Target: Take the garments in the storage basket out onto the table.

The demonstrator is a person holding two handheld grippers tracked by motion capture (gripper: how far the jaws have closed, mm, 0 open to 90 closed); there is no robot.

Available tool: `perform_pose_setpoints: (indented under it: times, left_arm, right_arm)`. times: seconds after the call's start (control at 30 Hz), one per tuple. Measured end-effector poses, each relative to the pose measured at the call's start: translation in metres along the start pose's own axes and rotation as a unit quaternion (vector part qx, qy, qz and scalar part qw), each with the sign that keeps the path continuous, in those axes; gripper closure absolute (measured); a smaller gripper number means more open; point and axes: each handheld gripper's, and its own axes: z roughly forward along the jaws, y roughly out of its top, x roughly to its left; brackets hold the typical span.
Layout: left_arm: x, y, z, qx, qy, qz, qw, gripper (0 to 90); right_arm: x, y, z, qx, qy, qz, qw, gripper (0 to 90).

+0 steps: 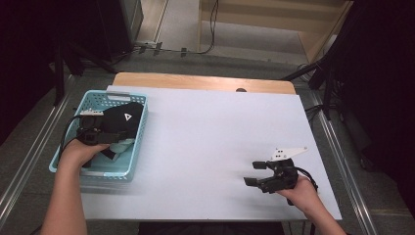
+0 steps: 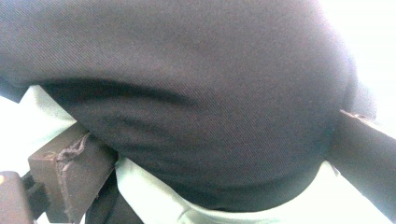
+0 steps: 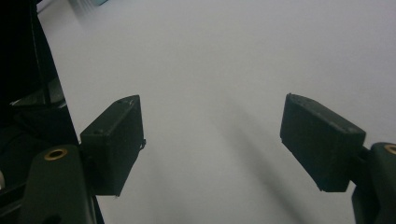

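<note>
A black fabric item [image 1: 125, 120] with a small white triangle mark lies in the light blue basket [image 1: 140, 139] at the table's left. My left gripper [image 1: 113, 139] reaches into the basket beside it. In the left gripper view the black fabric [image 2: 201, 93] bulges between the two widely spread jaws of my left gripper [image 2: 217, 163] and touches both pads, with pale cloth [image 2: 154, 196] under it. My right gripper [image 1: 254, 173] hovers low over the white table top at the front right. It is open [image 3: 210, 140] with nothing between its fingers.
The white sheet [image 1: 210, 132] covers the wooden table, whose bare far edge [image 1: 195, 81] shows at the back. A pale cloth [image 1: 125, 144] lies in the basket under the black item. Dark stands and cables [image 1: 323, 73] flank the table.
</note>
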Motion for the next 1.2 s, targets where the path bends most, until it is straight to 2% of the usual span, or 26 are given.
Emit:
perform_pose_setpoints:
  times: [0.1, 0.23, 0.33, 0.5, 0.63, 0.73, 0.83, 0.93, 1.0, 1.07, 1.2]
  left_arm:
    - [-0.001, -0.001, 0.003, 0.002, -0.006, -0.008, 0.9999, 0.0]
    - [-0.002, -0.003, 0.006, 0.003, -0.003, 0.006, 1.0000, 0.0]
    - [-0.006, -0.003, 0.009, 0.009, 0.007, 0.022, 0.9997, 0.0]
    - [-0.007, -0.004, 0.009, 0.010, 0.010, 0.023, 0.9996, 2.4]
    - [-0.007, -0.003, 0.007, 0.008, -0.004, 0.013, 0.9999, 15.2]
    - [-0.008, -0.002, 0.006, 0.012, -0.008, 0.012, 0.9998, 22.5]
    - [-0.009, 0.000, 0.004, 0.022, -0.017, 0.005, 0.9996, 33.7]
    - [-0.011, 0.002, 0.003, 0.026, -0.021, 0.008, 0.9994, 43.7]
    - [-0.012, 0.005, 0.001, 0.033, -0.026, -0.003, 0.9991, 51.1]
    - [-0.011, 0.009, 0.000, 0.041, -0.029, -0.017, 0.9986, 54.7]
    - [-0.012, 0.013, -0.004, 0.047, -0.032, -0.029, 0.9980, 59.6]
  right_arm:
    - [0.000, 0.000, 0.000, 0.001, -0.001, 0.002, 1.0000, 19.9]
    - [-0.001, -0.001, -0.001, -0.002, -0.004, 0.000, 1.0000, 19.9]
    - [-0.002, -0.001, -0.001, 0.000, -0.005, 0.004, 1.0000, 20.0]
    - [-0.001, 0.000, -0.001, -0.005, 0.002, 0.004, 1.0000, 19.9]
    - [0.000, 0.000, -0.001, -0.006, 0.004, 0.003, 1.0000, 19.9]
    - [-0.001, 0.000, -0.002, -0.006, 0.003, 0.004, 1.0000, 19.9]
    - [-0.001, 0.000, -0.002, -0.006, 0.003, 0.003, 1.0000, 19.9]
    - [-0.001, 0.000, -0.001, -0.006, 0.003, 0.004, 1.0000, 20.0]
    - [-0.001, 0.000, -0.001, -0.006, 0.003, 0.004, 1.0000, 20.0]
    - [-0.001, 0.000, -0.002, -0.007, 0.002, 0.003, 1.0000, 20.0]
    - [-0.001, 0.000, -0.003, -0.009, 0.001, 0.004, 1.0000, 20.0]
